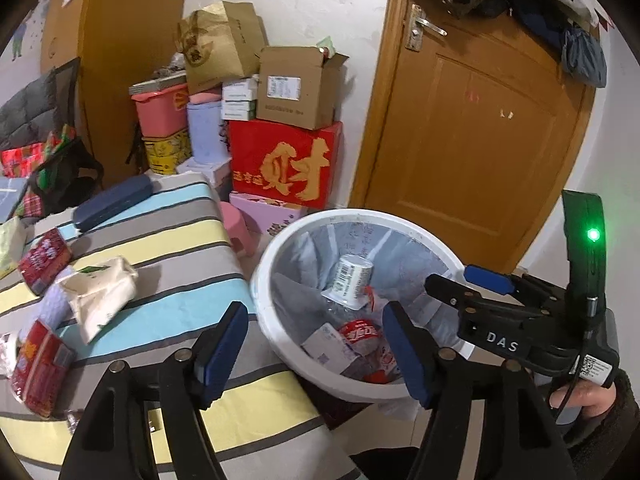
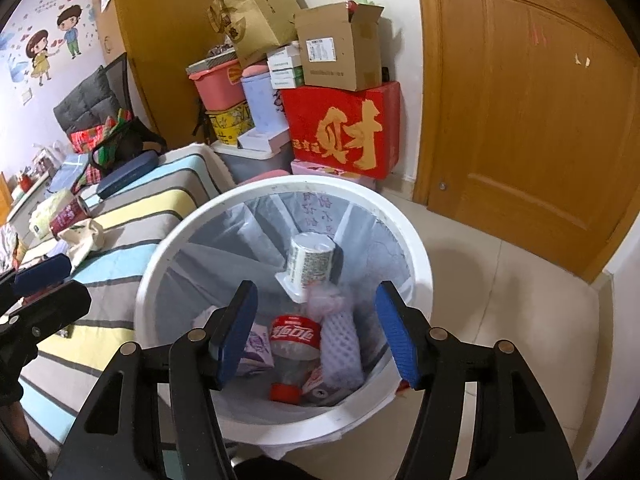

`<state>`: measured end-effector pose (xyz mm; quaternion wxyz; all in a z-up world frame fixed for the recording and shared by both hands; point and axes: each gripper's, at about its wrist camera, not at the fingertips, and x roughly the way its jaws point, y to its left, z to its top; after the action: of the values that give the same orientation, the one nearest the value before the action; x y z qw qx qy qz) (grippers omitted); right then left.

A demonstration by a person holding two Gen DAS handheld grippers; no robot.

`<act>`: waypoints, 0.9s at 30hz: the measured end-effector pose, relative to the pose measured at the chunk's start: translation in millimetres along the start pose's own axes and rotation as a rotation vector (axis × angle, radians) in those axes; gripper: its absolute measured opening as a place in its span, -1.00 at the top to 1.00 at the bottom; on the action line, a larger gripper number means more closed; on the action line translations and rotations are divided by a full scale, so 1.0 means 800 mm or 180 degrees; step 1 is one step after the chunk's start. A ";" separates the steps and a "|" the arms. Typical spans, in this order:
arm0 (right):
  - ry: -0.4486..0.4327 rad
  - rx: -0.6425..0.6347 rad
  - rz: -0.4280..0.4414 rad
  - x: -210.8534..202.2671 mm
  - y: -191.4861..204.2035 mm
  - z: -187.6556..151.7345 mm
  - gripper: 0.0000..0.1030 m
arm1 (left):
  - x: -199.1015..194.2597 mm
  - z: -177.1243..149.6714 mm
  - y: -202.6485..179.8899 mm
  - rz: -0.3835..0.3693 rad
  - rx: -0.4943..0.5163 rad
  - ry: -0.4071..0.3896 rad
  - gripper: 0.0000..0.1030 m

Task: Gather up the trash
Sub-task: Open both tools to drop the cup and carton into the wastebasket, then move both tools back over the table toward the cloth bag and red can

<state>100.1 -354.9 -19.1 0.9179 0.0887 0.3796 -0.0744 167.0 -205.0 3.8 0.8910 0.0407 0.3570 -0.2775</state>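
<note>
A white bin with a pale liner stands on the floor beside the bed. Inside lie an upturned yogurt cup, a cola bottle, a foam net sleeve and a small carton. My right gripper hangs open over the bin with nothing between its blue pads. My left gripper is open too, empty, at the bin's left rim beside the bed. Red packets and a cream wrapper lie on the striped cover. The right gripper shows at the bin's right rim.
The striped bed fills the left, with a dark blue case on it. Stacked boxes, including a red one, stand against the wall behind the bin. A wooden door is at the right, and a pink stool between bed and boxes.
</note>
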 end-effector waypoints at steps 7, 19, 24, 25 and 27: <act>-0.0089 -0.0015 0.0058 -0.013 0.014 -0.001 -0.22 | -0.024 -0.005 0.013 0.0052 -0.0070 -0.0070 -0.35; -0.0208 -0.0117 0.0192 -0.028 0.051 -0.005 -0.22 | -0.080 -0.026 0.047 0.0340 -0.0176 -0.0248 -0.35; -0.0252 -0.0147 0.0276 -0.035 0.071 -0.007 -0.22 | -0.104 -0.038 0.067 0.0428 -0.0269 -0.0312 -0.35; -0.0261 -0.0160 0.0287 -0.036 0.076 -0.008 -0.22 | -0.110 -0.042 0.073 0.0453 -0.0293 -0.0323 -0.35; -0.0269 -0.0185 0.0329 -0.037 0.087 -0.010 -0.22 | -0.118 -0.046 0.082 0.0502 -0.0323 -0.0341 -0.35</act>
<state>88.4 -283.3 4.0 0.9379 0.0784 0.3375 -0.0196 122.8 -96.1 30.5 0.9288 0.0086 0.3181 -0.1899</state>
